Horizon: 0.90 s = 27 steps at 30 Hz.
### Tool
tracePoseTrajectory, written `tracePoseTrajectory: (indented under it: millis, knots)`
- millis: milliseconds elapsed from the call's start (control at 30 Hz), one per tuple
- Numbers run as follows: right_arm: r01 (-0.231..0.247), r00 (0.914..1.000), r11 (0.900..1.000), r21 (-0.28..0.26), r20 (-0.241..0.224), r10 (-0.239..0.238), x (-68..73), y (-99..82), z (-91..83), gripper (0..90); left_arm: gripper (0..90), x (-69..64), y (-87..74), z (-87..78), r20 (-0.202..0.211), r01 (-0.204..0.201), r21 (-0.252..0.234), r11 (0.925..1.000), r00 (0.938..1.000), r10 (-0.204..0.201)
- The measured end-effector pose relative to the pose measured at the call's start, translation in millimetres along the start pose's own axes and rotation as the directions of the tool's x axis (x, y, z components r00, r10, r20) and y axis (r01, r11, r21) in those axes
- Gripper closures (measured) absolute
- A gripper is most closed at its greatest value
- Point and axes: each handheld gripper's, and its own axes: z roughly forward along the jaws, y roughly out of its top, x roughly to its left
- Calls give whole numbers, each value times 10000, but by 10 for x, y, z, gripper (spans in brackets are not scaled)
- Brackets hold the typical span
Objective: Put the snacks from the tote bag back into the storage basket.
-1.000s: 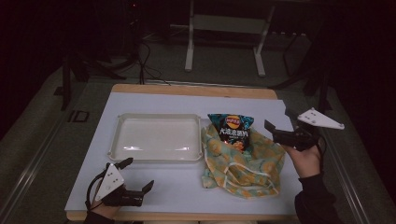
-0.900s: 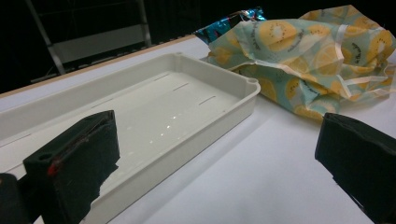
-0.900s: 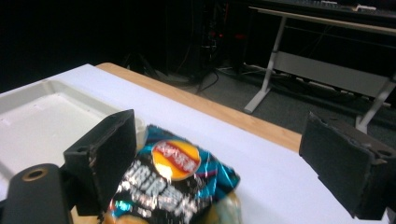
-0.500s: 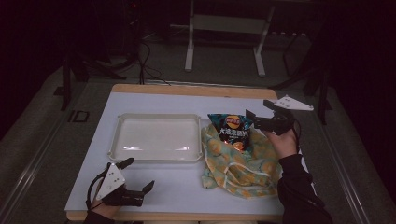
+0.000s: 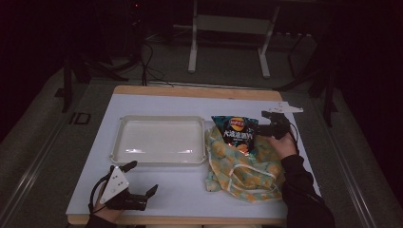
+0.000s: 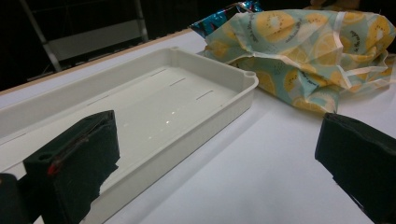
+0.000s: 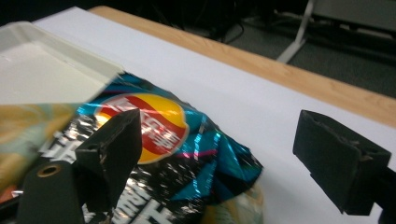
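— While the high view has the right gripper (image 5: 264, 124) at the far corner of the chip bag (image 5: 236, 133), how far along would you put the job?

— Early, I'd judge. The chip bag lies half on the fruit-print cloth bag (image 5: 242, 171), just right of the white tray (image 5: 159, 140), and nothing sits in the tray. The left gripper (image 5: 141, 178) rests near the table's front edge, well apart from all that, jaws spread and empty.

— And the left gripper view?

— Its two black jaws stand wide apart with bare table between them. Beyond them the tray (image 6: 154, 100) is bare and the cloth bag (image 6: 299, 56) sits just past its corner; a sliver of chip bag (image 6: 219, 16) peeks out behind, mostly hidden.

— The right gripper view?

— The jaws are wide open, one over the chip bag (image 7: 187, 154), the other over bare table (image 7: 261, 107). They hold nothing yet; closing on the foil is what's left, as I read it, then lifting it clear.

— Anything unclear?

— Whether the near jaw touches the foil, I can't tell. The bag's lower half is cut off there, and the room beyond the table is too dark to read.
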Motion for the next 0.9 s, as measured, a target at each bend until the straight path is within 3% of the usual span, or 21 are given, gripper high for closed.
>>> tracePoseTrajectory:
  millis: [200, 533, 700, 800, 900]
  knots:
    - [-279, 9985, 9988, 398, -460, 297, -103, -48, 84, 153, 3, -2, -1, 3, 33, -17, 16, 10000, 10000, 17]
    - [-205, 9933, 9889, 1475, -1092, 369, -145, -156, 295, 150, 3, -13, -3, 12, 70, -159, 114, 9998, 9998, 158]
    - [-312, 9840, 9857, 1655, -1680, 593, -174, -166, 319, 251, 3, -13, -4, 17, 92, -162, 137, 9998, 9998, 160]
    - [-366, 9780, 9779, 2057, -1938, 774, -195, -166, 347, 324, 3, -16, -4, 21, 110, -175, 156, 9997, 9998, 173]
    - [-305, 9733, 9698, 2420, -2138, 840, -202, -178, 369, 498, 3, -19, -4, 20, 119, -178, 161, 9997, 9998, 176]
